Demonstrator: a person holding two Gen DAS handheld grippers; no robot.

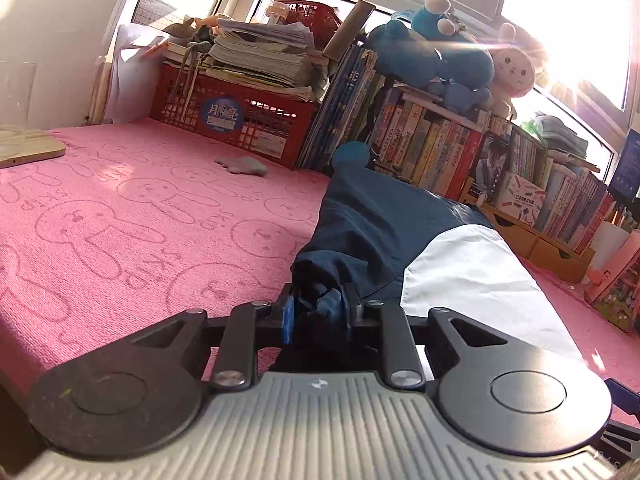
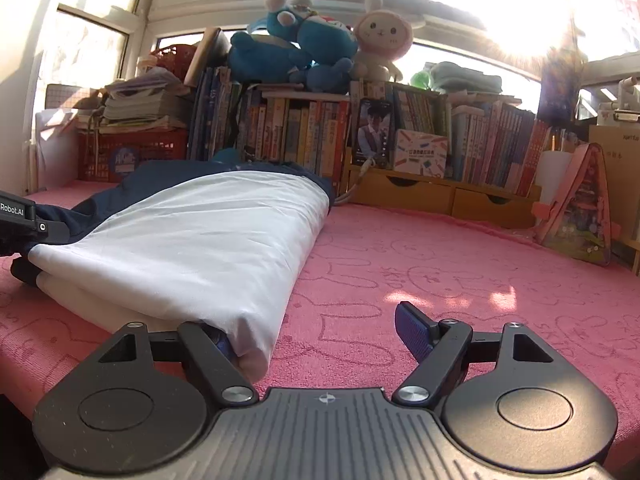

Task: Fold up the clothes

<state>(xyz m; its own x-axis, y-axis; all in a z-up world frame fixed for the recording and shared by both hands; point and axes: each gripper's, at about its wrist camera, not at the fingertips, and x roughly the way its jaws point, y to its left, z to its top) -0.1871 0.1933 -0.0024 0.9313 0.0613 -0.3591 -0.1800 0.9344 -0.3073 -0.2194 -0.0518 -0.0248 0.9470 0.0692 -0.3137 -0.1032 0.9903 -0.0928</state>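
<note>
A navy and white garment [image 1: 400,240] lies folded lengthwise on the pink blanket [image 1: 140,220]. My left gripper [image 1: 318,312] stands at its near navy end, and a bunch of navy cloth fills the narrow gap between the pads, touching both. In the right wrist view the white part of the garment [image 2: 200,248] is a thick folded roll. My right gripper [image 2: 316,328] is wide open at the near corner of the roll. Its left finger [image 2: 218,344] rests against the white fold and its right finger [image 2: 416,332] stands free over the blanket [image 2: 440,280]. The left gripper's body [image 2: 24,220] shows at the far left edge.
Behind the garment runs a row of books [image 2: 300,132] topped by blue and pink plush toys [image 2: 320,48]. There are also red crates with papers [image 1: 240,116], wooden drawers [image 2: 440,196] and a pink bag [image 2: 580,208]. A small grey rag [image 1: 244,165] lies on the blanket, and a glass on a board [image 1: 16,120] stands at the left.
</note>
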